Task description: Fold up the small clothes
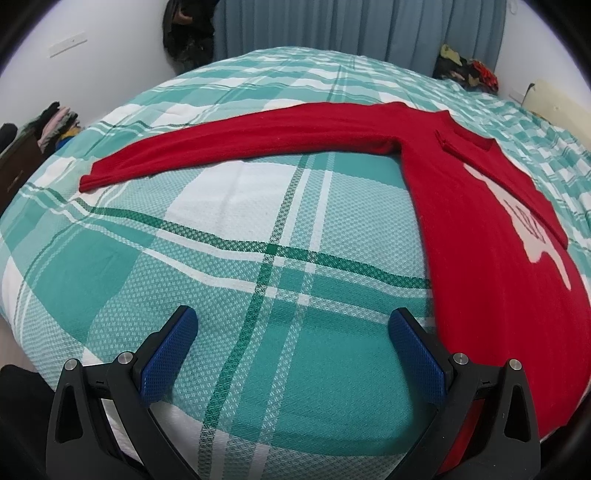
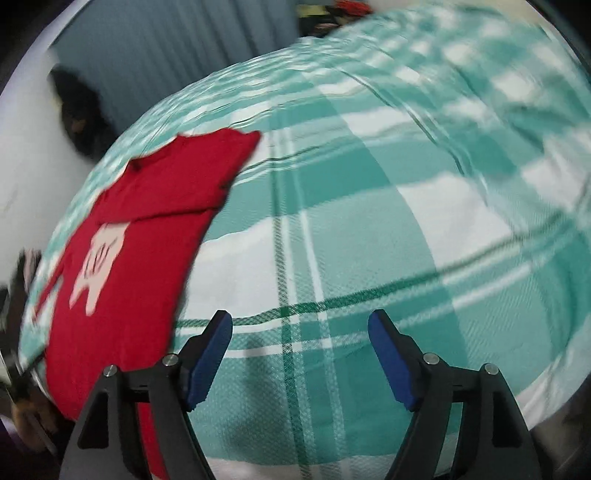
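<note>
Left gripper [image 1: 293, 325]: I see its jaws spread wide with nothing between them, hovering over bare bedspread just beside the sweater's near edge.

Right gripper [image 2: 300, 328]: my jaws here stand apart too, holding nothing, above the plaid cover to the right of the garment. This view is blurred, so I cannot read fine detail.

Red sweater [image 1: 480, 229]: it lies flat on the bed, front up, with a white motif [image 1: 524, 218] on the chest. In the right wrist view the same sweater [image 2: 140, 236] sits at the left of the frame.

Left sleeve [image 1: 236, 147]: I see it stretched straight out across the bedspread, away from the body, its cuff toward the left side of the bed.

Other sleeve [image 2: 192, 173]: it looks folded in over the upper chest, its edge lying across the top of the motif.

Bedspread [image 1: 229, 266]: teal and white plaid with dark green lines, covering the whole bed under the sweater.

Background: grey-blue curtain [image 1: 354, 26] behind the bed, and a pile of clothes [image 1: 465, 68] at the far right corner.
</note>
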The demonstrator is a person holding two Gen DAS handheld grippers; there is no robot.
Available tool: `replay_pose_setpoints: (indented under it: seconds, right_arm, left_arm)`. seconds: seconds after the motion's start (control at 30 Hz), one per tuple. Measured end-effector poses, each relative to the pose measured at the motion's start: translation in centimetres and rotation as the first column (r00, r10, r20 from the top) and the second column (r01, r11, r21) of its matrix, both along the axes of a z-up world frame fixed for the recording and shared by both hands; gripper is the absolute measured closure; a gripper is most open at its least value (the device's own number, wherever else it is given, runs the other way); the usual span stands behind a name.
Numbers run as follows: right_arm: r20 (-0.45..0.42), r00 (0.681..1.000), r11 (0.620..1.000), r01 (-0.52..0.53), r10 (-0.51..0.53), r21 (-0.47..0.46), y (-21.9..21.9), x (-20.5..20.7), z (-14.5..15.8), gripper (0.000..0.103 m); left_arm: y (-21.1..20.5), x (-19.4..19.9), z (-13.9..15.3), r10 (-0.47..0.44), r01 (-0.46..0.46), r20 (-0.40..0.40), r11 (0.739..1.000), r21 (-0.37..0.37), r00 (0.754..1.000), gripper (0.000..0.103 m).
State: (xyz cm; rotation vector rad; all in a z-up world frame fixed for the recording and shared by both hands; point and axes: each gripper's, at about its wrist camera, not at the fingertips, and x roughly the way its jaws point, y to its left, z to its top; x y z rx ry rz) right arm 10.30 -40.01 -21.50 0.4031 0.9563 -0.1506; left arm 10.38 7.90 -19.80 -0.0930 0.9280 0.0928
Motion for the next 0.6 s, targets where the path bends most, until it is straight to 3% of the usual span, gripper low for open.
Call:
replay_pose_setpoints:
  seconds: [0.13,0.2,0.3,0.37,0.4,0.47,0.5,0.6]
  right_arm:
    - [0.015,0.998,0.997,0.055,-0.056,0.058,-1.0,-0.5,-1.0,0.025]
    - [0.013,0.999,0.997,0.045,-0.046,0.061,-1.0,-0.3,-1.0,0.023]
    - [0.013,0.999,0.998,0.035,-0.036,0.054,-0.9,-0.2,-1.1,0.022]
    - [0.013,0.999,0.998,0.030,-0.031,0.046,-0.7,-0.1,-1.3,0.020]
    - [0.013,1.000,0.999,0.028,-0.028,0.041,-0.6,-0.1,-1.4,0.018]
    - [0.013,1.000,0.999,0.024,-0.024,0.023,-0.2,0.0,-1.4,0.016]
    - [0.012,1.000,1.000,0.021,-0.021,0.015,-0.1,0.0,-1.4,0.015]
    - [0.002,1.000,1.000,0.010,-0.010,-0.012,0.4,0.2,-1.5,0.012]
  left_arm:
    - [0.6,0.5,0.6,-0.021,0.020,-0.045,0.999,-0.036,0.999,0.000]
    - [1.9,0.7,2.2,-0.023,0.017,-0.050,0.993,-0.115,0.998,0.001]
    - [6.8,0.7,6.1,0.059,-0.046,0.048,0.971,-0.233,0.997,0.001]
    - [11.0,0.9,7.5,0.147,-0.120,0.065,0.942,-0.312,0.987,0.001]
    - [13.5,1.0,7.7,0.201,-0.166,0.059,0.914,-0.370,0.978,0.001]
    - [19.8,1.1,6.7,0.332,-0.283,0.007,0.817,-0.503,0.943,0.001]
    - [22.2,1.3,5.7,0.375,-0.331,-0.033,0.771,-0.543,0.927,0.001]
    - [26.8,1.8,2.7,0.431,-0.420,-0.137,0.677,-0.604,0.892,0.003]
